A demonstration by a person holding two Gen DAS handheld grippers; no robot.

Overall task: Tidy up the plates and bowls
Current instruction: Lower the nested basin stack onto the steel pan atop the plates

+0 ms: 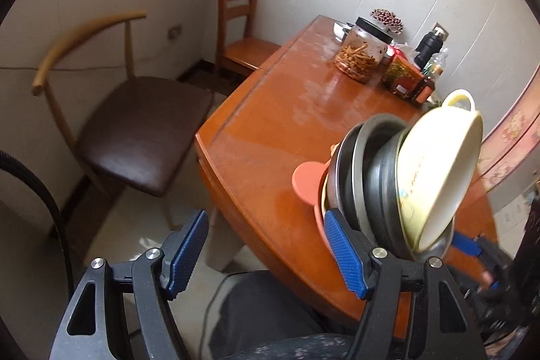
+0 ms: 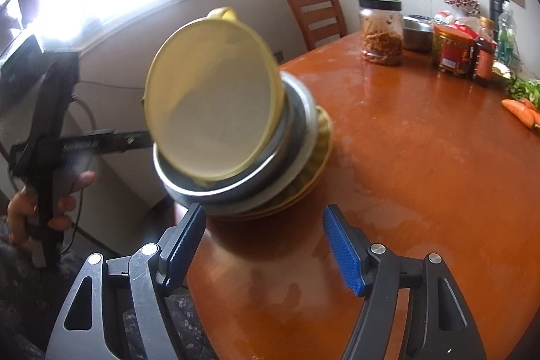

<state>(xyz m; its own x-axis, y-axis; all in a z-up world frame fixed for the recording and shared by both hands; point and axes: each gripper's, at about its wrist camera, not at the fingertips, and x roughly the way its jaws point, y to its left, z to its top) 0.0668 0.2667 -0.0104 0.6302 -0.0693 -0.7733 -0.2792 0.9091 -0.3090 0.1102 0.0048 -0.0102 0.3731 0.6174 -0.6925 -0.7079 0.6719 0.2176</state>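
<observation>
- Left claw (image 1: 266,253): released, holds nothing; its right pad just beside the stack's edge.
- Right claw (image 2: 265,247): released, gripping nothing, near the stack.
- Stack of plates and bowls (image 2: 270,164) on desk (image 2: 405,157) edge; yellow bowl (image 2: 212,97) on top, tilted.

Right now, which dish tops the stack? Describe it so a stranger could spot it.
On the orange wooden table, a pile of plates and bowls sits at the near edge. The top piece is the pale yellow bowl: tipped, with a small loop handle, unlike the grey metal bowls beneath.
</observation>
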